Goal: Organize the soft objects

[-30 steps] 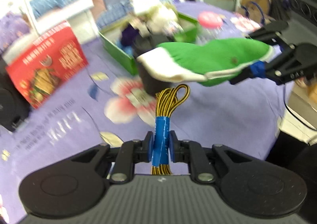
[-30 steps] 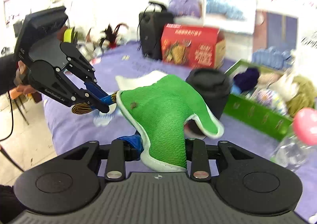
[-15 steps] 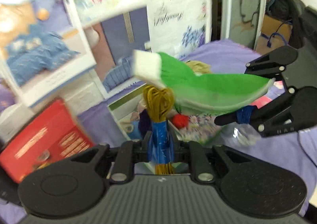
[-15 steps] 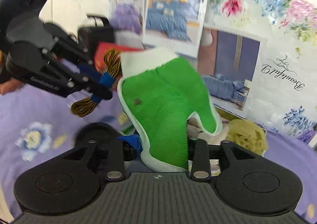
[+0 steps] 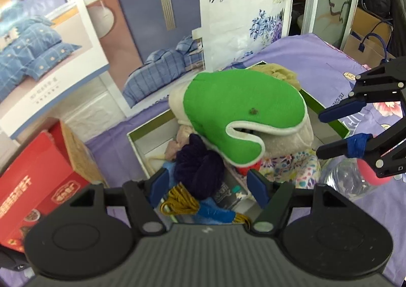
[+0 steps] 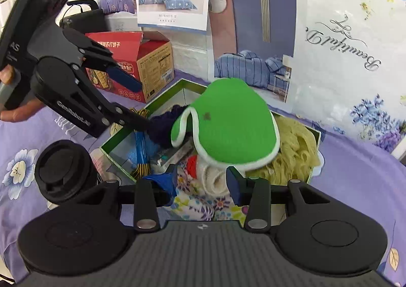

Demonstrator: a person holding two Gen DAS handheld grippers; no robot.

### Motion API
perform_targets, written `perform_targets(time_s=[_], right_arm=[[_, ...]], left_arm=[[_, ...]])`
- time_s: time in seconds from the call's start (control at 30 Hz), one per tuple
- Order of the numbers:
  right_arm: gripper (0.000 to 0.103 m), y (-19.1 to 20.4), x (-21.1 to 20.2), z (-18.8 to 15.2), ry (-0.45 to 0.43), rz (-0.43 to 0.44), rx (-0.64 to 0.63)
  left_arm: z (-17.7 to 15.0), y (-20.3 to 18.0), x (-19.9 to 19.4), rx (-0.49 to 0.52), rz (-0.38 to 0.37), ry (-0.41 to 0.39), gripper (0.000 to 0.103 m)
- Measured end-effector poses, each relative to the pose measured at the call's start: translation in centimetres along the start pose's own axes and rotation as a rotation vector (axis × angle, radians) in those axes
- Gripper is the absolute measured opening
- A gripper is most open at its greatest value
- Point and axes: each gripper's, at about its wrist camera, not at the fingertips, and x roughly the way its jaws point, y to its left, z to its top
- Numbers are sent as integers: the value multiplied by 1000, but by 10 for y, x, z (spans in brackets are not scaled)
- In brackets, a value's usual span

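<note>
The left hand-held gripper (image 5: 211, 186) is released, its blue-padded jaws spread with nothing between them — just below it, at 6 o'clock, lies the yellow-black cord bundle (image 5: 182, 202) wrapped in blue tape, inside the green box (image 6: 162, 99). The right hand-held gripper (image 6: 203, 183) is likewise spread and bare. At its 12 o'clock the green mitt (image 6: 231, 122), white-trimmed with a small dark spot, rests atop the piled soft things in the box on the purple surface (image 6: 355, 160).
</note>
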Motion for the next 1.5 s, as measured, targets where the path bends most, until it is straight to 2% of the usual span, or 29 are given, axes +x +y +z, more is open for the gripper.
perform_targets(time_s=[0.17, 0.37, 0.6, 0.7, 0.73, 0.9, 1.03, 1.17, 1.33, 1.5], right_arm=[[28, 9, -17, -4, -8, -11, -7], [29, 29, -53, -18, -59, -17, -7], [31, 58, -86, -43, -102, 0, -12], [32, 71, -95, -62, -122, 6, -1], [32, 76, -97, -69, -128, 10, 5], [33, 92, -105, -109, -149, 19, 71], [34, 97, -110, -142, -182, -12, 176], [36, 96, -115, -163, -235, -45, 308], [37, 91, -117, -164, -294, -121, 369], [39, 79, -122, -157, -424, -155, 455]], left_arm=[[-14, -13, -32, 30, 35, -33, 72], [-32, -34, -74, 64, 56, -72, 72], [-66, -59, -124, 26, 112, -116, 75], [-86, -73, -143, -5, 154, -134, 84], [-92, -77, -149, -24, 168, -146, 96], [-126, -101, -173, -128, 240, -237, 97], [-143, -126, -170, -212, 349, -269, 97], [-149, -148, -155, -303, 375, -294, 97], [-140, -175, -132, -359, 391, -309, 97], [-117, -188, -114, -440, 407, -310, 97]])
